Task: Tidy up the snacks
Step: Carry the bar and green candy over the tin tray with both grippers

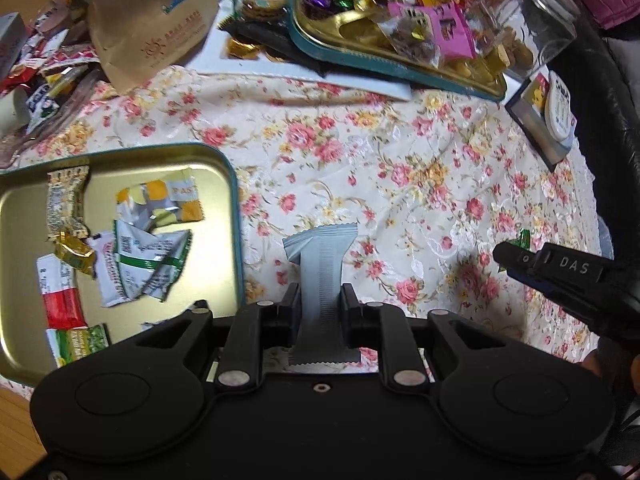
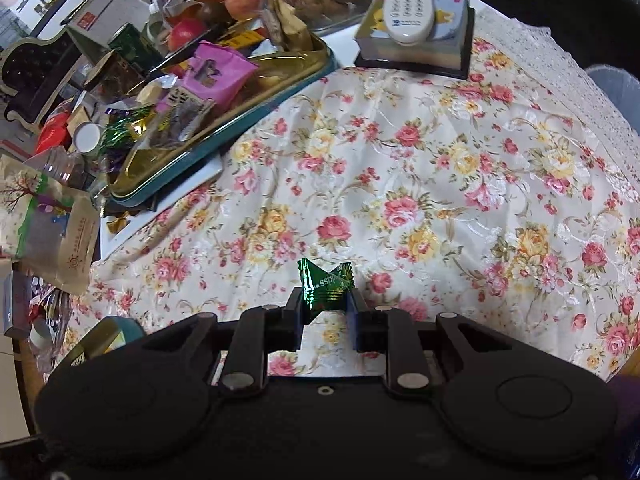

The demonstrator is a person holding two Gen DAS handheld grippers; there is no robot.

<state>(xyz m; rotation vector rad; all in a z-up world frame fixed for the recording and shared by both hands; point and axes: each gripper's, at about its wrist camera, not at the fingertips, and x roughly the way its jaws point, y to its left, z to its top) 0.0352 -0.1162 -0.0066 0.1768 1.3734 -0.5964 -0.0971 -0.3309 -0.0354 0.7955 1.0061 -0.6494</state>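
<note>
the left claw (image 1: 320, 300) is clamped on a grey snack packet (image 1: 320, 276), which stands upright between its fingers above the floral tabletop (image 1: 400, 152). just to its left lies a gold tin lid (image 1: 228, 168) with a teal rim, holding several crumpled wrappers (image 1: 144, 264) and a gold candy (image 1: 74, 250). the right claw (image 2: 324, 302) is clamped on a green foil candy (image 2: 326, 284), held over the tabletop (image 2: 440, 200). from the left wrist view the right claw (image 1: 516, 258) shows at the right edge, the green candy (image 1: 524, 238) peeking behind it. at the far side of the tabletop sits a teal snack tray (image 2: 240, 120) piled with sweets, including a pink packet (image 2: 220, 72). a white remote (image 2: 408, 4) rests on a box (image 2: 420, 52), well apart from the tray.
</note>
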